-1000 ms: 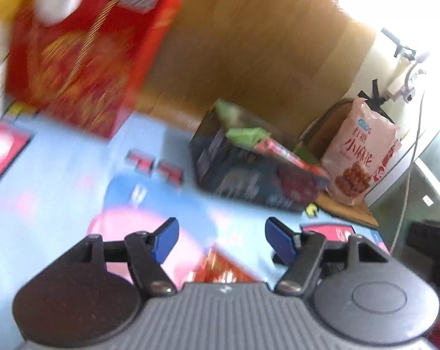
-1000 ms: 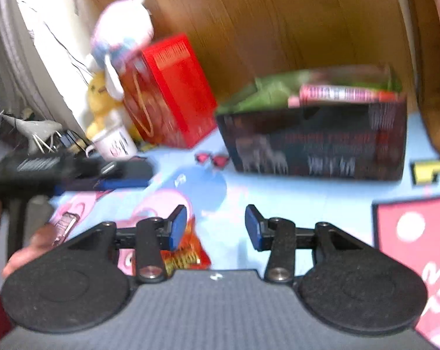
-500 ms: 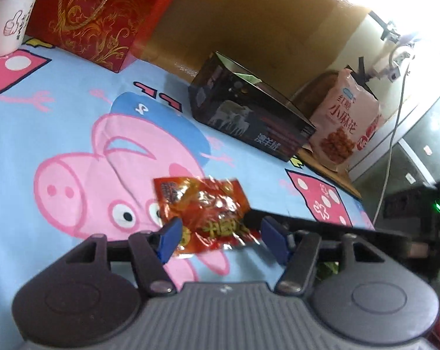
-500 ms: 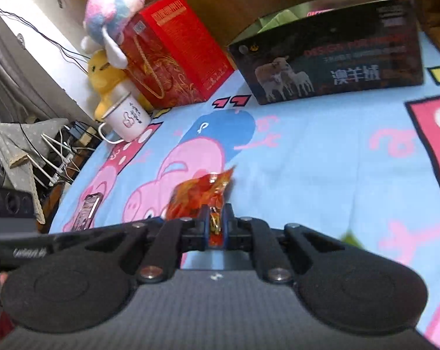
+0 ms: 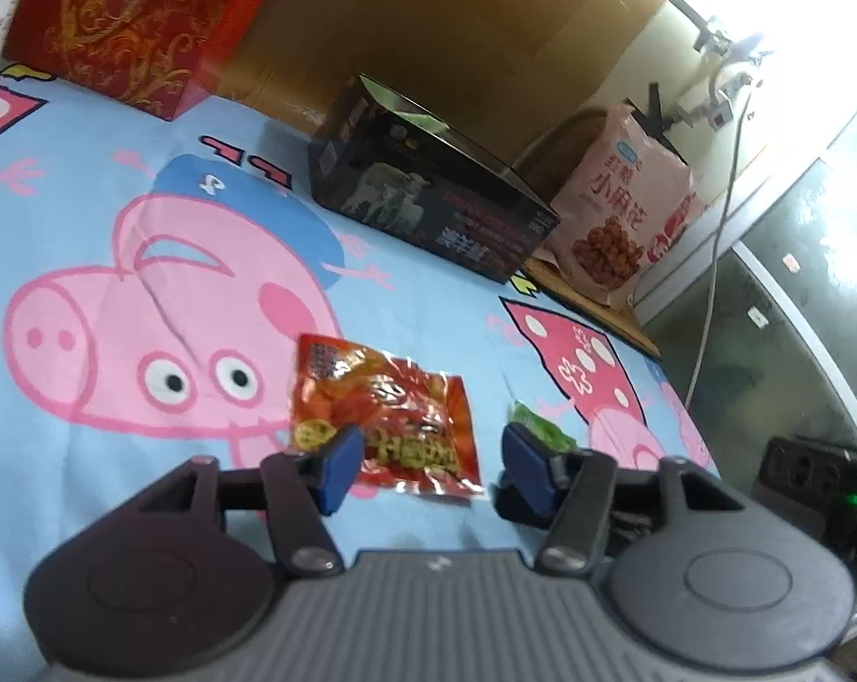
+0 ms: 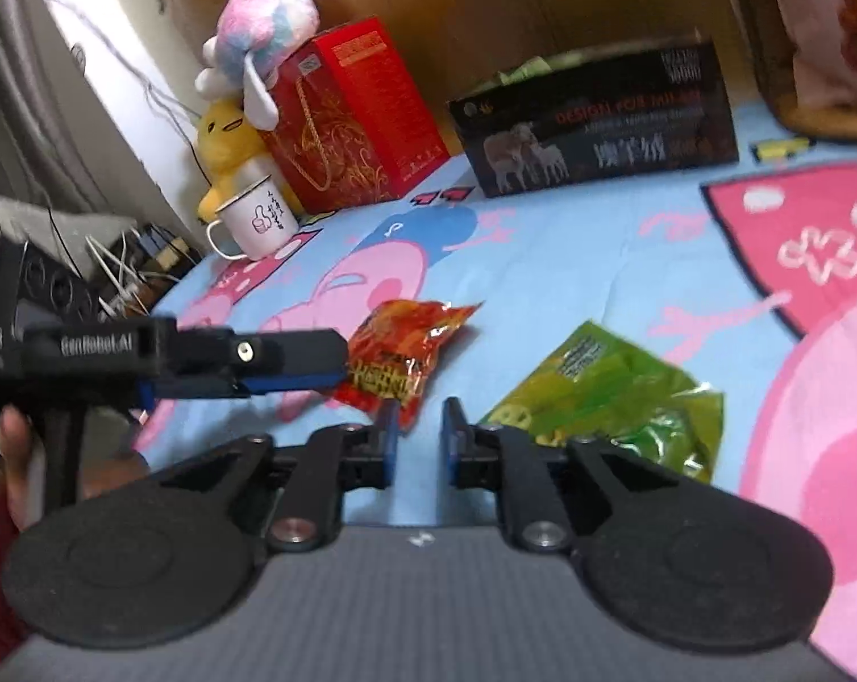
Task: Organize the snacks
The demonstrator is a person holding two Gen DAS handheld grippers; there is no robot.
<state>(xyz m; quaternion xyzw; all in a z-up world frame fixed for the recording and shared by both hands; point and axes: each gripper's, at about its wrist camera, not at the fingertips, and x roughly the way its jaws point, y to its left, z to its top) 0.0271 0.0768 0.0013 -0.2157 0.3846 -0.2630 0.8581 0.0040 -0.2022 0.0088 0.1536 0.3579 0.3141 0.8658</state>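
Left gripper [image 5: 425, 469]: released, jaws spread wide, nothing between them. The red snack packet [image 5: 389, 415] lies flat on the cartoon-pig bedsheet [image 5: 144, 238], near its front edge, directly ahead of this gripper; the packet's near end sits between the blue fingertips [image 5: 337, 463] in line of sight. Contact with the left pad cannot be confirmed.

Right gripper [image 6: 417, 443]: jaws parted by a narrow gap, holding nothing. In the right wrist view the red snack packet [image 6: 406, 352] lies just ahead and slightly left of it, and its near corner overlaps the left pad in the picture; touching or not cannot be told. A green snack packet [image 6: 604, 398] lies flat on the bedsheet [image 6: 570, 261] just ahead and to the right, beside the red one but apart from it. The left gripper [image 6: 292, 366] reaches in from the left, its tip at the red packet's left side.

Along the far edge of the sheet stands an open black carton with sheep pictures [image 6: 593, 125], green wrappers showing above its rim. To its left stands a red gift bag [image 6: 349, 113], then a white enamel mug [image 6: 255, 219].
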